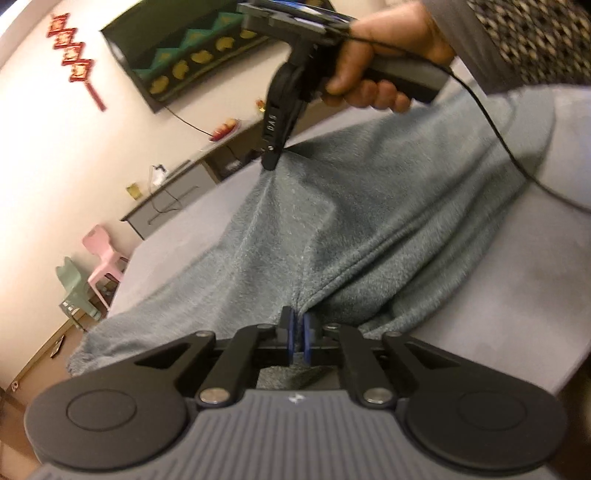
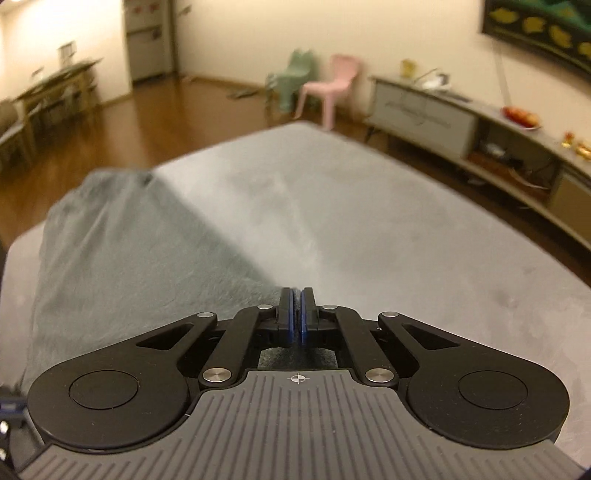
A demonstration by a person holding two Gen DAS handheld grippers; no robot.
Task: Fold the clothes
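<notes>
A grey-green fleece garment [image 1: 332,229] is stretched above a grey padded surface [image 1: 517,295]. My left gripper [image 1: 297,323] is shut on one edge of it, at the near bottom of the left wrist view. My right gripper [image 1: 271,160], held in a hand, is shut on another corner farther off, lifting it into a peak. In the right wrist view the right gripper [image 2: 296,312] is shut with cloth pinched between the pads, and the garment [image 2: 122,251] hangs down to the left over the grey surface [image 2: 369,221].
A low grey TV cabinet [image 2: 461,125] runs along the wall at right, under a dark framed picture [image 2: 546,26]. A pink chair [image 2: 332,88] and a green chair [image 2: 291,81] stand beyond the surface. A dining table [image 2: 55,88] stands at far left on the wooden floor.
</notes>
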